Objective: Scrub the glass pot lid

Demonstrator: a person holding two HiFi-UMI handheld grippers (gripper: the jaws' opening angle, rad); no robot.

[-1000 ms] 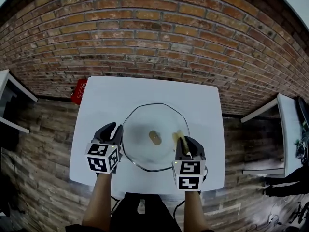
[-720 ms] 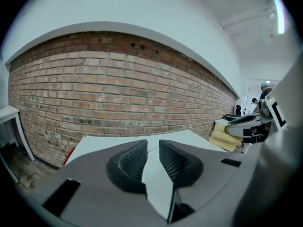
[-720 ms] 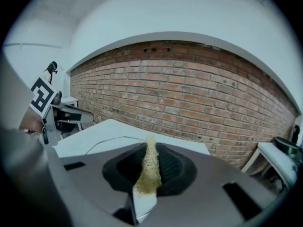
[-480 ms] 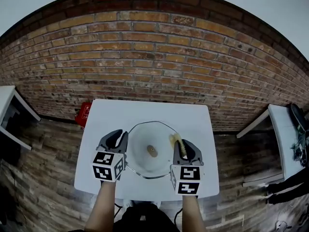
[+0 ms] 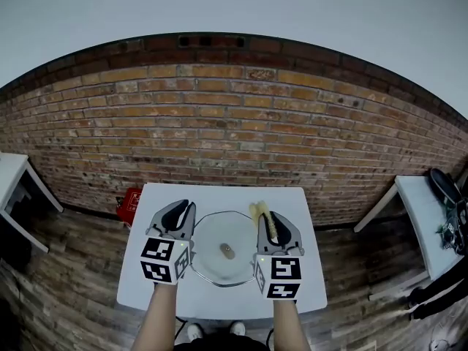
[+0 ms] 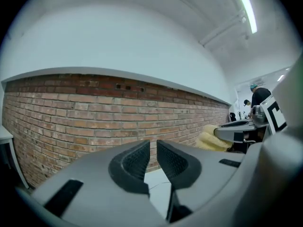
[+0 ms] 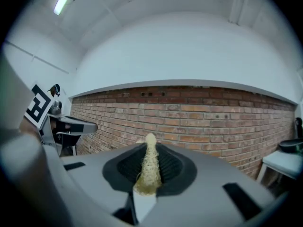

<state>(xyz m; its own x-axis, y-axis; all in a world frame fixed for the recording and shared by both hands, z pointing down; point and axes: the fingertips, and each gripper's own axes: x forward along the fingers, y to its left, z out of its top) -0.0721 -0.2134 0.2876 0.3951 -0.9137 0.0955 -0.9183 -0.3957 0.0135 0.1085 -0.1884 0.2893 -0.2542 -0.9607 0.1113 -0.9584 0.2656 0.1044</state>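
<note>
Left claw (image 6: 153, 148) is closing with nothing between its pads, while the right claw (image 7: 150, 151) is clamped on a yellow scrubber (image 7: 148, 167). The glass lid (image 5: 212, 265) lies flat on the white table (image 5: 219, 198), between and below the two claws and gripped by neither. Left unsteadied, it would likely skate across the smooth top once the scrubber presses down.

No text, label or number can be read anywhere.
</note>
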